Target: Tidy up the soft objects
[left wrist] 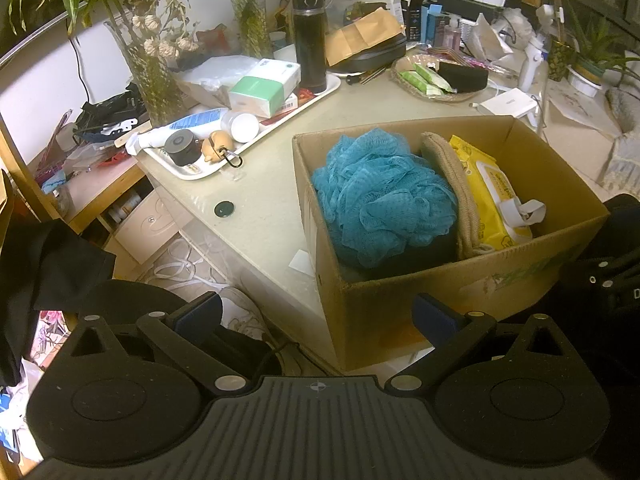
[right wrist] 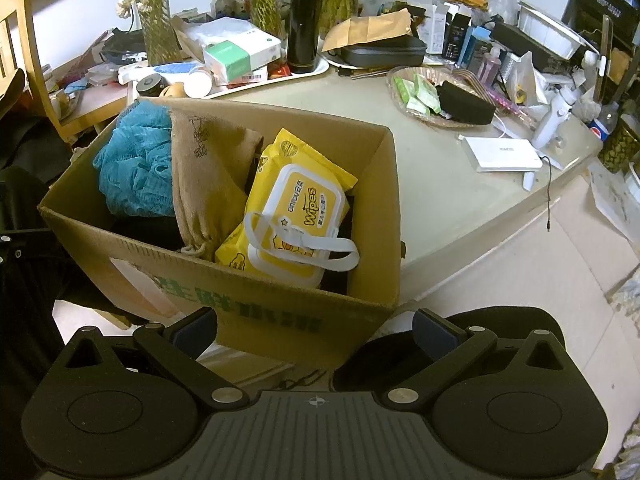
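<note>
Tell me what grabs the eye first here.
The open cardboard box at the near table edge: a teal mesh bath pouf fills its left side, a burlap pouch stands in the middle, and a yellow wipes pack leans on the right. Behind it, a tall black flask stands on a cluttered white tray.

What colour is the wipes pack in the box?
Yellow, with a white flip lid and white strap: the wipes pack shows best in the right wrist view.
</note>
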Tool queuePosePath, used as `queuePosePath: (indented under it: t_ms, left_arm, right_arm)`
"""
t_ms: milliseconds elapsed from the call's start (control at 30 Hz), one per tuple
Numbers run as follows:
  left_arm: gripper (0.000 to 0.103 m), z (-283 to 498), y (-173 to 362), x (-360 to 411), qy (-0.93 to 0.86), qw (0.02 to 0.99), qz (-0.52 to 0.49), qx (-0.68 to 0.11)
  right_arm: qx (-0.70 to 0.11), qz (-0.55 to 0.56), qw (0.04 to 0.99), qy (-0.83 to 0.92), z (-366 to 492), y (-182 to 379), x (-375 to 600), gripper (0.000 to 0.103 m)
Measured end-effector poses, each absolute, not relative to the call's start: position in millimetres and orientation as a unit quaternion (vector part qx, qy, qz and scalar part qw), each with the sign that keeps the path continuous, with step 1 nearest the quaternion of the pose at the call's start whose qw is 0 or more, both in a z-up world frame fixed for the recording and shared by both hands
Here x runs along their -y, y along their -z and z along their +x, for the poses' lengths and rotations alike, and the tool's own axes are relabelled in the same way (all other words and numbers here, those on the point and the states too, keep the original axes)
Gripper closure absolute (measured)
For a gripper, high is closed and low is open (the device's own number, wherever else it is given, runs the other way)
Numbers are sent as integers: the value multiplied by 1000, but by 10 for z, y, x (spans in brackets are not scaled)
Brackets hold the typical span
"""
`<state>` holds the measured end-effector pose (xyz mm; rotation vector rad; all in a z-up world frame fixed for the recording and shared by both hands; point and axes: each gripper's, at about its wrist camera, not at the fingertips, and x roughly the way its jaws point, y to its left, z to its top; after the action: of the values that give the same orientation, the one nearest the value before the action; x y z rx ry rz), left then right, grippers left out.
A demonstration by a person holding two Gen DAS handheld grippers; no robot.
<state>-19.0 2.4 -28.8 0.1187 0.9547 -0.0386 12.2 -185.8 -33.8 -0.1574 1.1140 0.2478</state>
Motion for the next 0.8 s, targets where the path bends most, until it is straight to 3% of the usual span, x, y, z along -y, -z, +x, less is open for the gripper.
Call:
queuePosePath:
  t_ms: [800]
  left_arm:
    - [0,-182,296,-22,16,886,60,-460]
  right_arm:
    - [-525,-73,840,-117,130,335,1864,0]
